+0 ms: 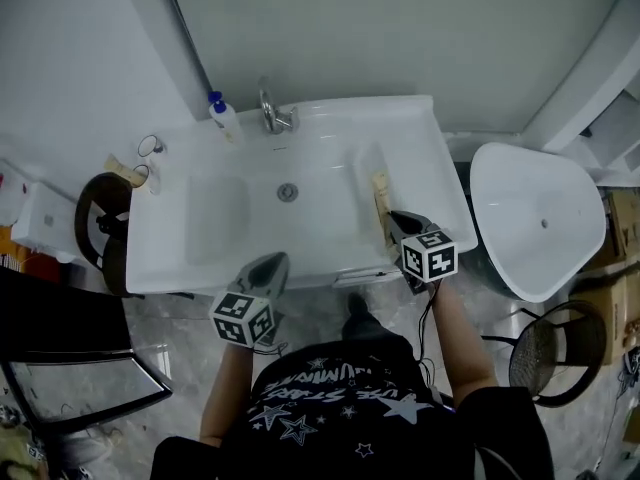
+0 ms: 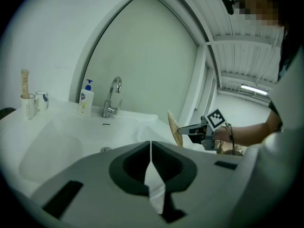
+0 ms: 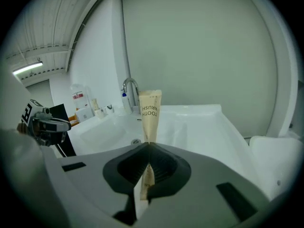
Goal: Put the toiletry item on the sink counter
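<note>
A flat beige toothbrush packet (image 1: 380,200) stands on end over the right part of the white sink counter (image 1: 425,148), with my right gripper (image 1: 392,218) shut on its lower end. In the right gripper view the packet (image 3: 150,115) rises upright from between the jaws, above the counter (image 3: 213,127). My left gripper (image 1: 275,263) hovers at the counter's front edge, left of centre; its jaws are shut with nothing between them (image 2: 151,144). The left gripper view also shows the packet (image 2: 175,129) and the right gripper (image 2: 192,129) to the right.
A faucet (image 1: 272,113) and a soap bottle (image 1: 225,118) stand at the back of the basin, and the drain (image 1: 288,192) is in the middle. Cups (image 1: 150,150) sit at the far left. A white toilet (image 1: 535,218) is right of the sink, a dark chair (image 1: 100,228) left.
</note>
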{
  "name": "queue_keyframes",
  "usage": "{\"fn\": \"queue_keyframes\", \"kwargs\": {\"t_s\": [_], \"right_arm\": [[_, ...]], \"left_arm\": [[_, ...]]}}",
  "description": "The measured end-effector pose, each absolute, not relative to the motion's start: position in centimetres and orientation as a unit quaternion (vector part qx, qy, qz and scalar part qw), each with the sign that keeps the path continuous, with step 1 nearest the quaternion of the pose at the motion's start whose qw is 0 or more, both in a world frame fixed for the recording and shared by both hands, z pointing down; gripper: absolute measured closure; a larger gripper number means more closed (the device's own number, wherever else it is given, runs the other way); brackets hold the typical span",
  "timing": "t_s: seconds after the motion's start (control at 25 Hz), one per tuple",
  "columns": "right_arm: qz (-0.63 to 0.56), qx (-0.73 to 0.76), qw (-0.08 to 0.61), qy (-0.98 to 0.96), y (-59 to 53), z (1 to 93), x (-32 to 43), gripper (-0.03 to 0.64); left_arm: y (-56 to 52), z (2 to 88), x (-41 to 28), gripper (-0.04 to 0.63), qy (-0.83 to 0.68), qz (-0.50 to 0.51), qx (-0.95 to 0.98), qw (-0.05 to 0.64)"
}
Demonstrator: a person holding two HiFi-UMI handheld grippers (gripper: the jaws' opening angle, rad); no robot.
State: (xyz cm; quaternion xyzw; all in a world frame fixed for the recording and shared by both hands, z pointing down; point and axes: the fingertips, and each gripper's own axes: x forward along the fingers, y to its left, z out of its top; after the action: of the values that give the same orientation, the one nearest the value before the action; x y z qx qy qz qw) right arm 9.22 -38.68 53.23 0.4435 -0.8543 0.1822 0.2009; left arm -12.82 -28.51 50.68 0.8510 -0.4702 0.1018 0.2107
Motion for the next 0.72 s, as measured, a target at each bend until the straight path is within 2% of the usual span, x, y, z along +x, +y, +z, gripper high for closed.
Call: {"fn": "queue_keyframes", "kwargs": {"t_s": [0.52,0.72], "right_arm": [[0.120,0.411,0.281,-0.859,-50.1,54.1,14.3,0.600],[0.111,0.397,0.292,-0.863,-53.7,54.5,15.2,0.600]], "left_arm": [[-35.9,50.5,-9.4,0.575,-0.507,0.103,0.827,0.221],[-38.8,50.5,-8.2,0.574,-0.519,0.100,0.819,0.222]]}}
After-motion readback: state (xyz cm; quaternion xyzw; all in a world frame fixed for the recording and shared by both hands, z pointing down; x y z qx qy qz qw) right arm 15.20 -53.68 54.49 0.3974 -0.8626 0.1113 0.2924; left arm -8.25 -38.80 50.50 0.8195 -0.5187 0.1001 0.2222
